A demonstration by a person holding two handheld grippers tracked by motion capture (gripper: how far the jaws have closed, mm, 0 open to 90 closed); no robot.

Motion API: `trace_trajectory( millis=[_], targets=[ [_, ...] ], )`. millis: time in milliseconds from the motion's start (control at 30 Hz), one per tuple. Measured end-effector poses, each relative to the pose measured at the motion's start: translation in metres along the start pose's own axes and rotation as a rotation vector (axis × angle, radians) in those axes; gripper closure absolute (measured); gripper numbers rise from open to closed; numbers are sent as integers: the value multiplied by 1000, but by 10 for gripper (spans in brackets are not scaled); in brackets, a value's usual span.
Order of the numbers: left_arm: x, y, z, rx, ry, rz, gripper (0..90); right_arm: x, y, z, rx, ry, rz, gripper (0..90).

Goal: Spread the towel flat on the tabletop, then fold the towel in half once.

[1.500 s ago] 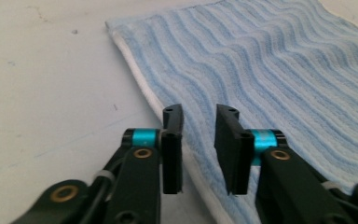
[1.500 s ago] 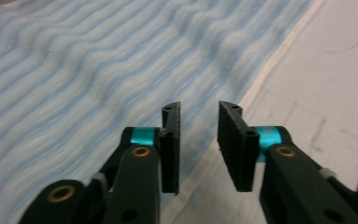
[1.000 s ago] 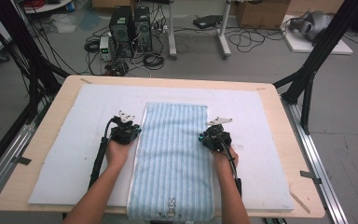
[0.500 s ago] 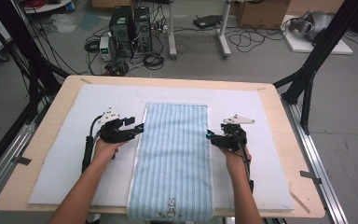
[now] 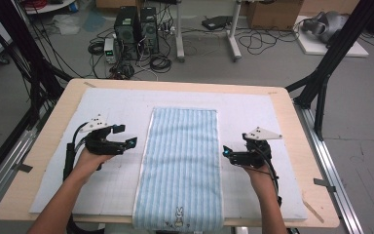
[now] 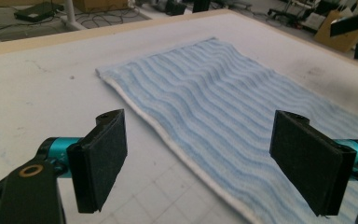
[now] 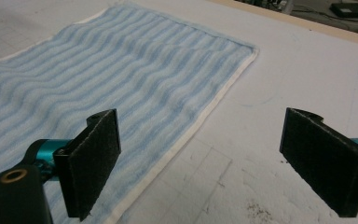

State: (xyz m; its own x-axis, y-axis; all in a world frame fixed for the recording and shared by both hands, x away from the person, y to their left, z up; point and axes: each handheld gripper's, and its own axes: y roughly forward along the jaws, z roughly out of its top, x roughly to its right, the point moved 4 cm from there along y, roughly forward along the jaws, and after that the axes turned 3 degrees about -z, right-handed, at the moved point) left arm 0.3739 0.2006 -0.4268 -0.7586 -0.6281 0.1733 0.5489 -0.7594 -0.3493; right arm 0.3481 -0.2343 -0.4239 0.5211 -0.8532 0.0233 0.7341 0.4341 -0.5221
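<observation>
A blue-and-white striped towel (image 5: 182,165) lies flat down the middle of the white mat, its near end with a small rabbit motif hanging at the table's front edge. My left gripper (image 5: 126,136) hovers just left of the towel's long left edge, pointing at it. My right gripper (image 5: 228,153) hovers just right of the right edge. The jaws of both have just been opening and now stand wide with nothing gripped. In the left gripper view the left gripper (image 6: 205,163) looks over the towel (image 6: 223,107); in the right gripper view the right gripper (image 7: 214,163) looks over the towel's hem (image 7: 191,130).
The white mat (image 5: 117,107) covers most of the wooden table (image 5: 48,146). Black frame posts (image 5: 328,63) stand at the table's far corners. Computers and cables (image 5: 136,34) lie on the floor beyond the far edge.
Both hands have drawn outward from the towel's long edges and risen a little. Both pairs of jaws went from shut at the edges to wide open. The towel stays flat.
</observation>
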Motion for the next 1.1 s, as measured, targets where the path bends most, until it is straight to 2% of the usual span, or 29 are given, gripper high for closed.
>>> trace_trajectory(
  millis=[100, 200, 300, 367, 433, 567, 700, 800, 900, 1100],
  targets=[
    [1, -5, -2, -5, 15, 3, 193, -2, -4, -1, -5, -23, -20, 116],
    [2, -6, -3, -5, 15, 9, 193, -3, -6, 0, -5, -17, -16, 116],
    [3, -4, -4, -8, -3, 17, 192, -2, -7, 0, -10, -3, -10, 115],
    [1, -4, -3, 2, -13, 32, 192, -1, -8, 0, -9, 0, -6, 116],
    [1, -4, -1, 22, -28, 31, 192, -1, -8, 1, -15, -4, -6, 115],
    [-1, -3, 2, 18, -36, 44, 192, 1, -8, 1, -13, 6, -1, 115],
    [-6, -2, 10, 35, -51, 34, 195, 2, -6, 2, -20, 1, -1, 116],
    [-11, 1, 14, 22, -64, 41, 195, 4, -6, 3, -22, 7, -1, 116],
    [-14, 7, 18, 22, -61, 67, 195, 5, -6, 3, -24, 16, -3, 116],
    [-15, 25, 14, -13, -66, 114, 218, 5, -5, -2, -44, 16, -2, 116]
  ],
)
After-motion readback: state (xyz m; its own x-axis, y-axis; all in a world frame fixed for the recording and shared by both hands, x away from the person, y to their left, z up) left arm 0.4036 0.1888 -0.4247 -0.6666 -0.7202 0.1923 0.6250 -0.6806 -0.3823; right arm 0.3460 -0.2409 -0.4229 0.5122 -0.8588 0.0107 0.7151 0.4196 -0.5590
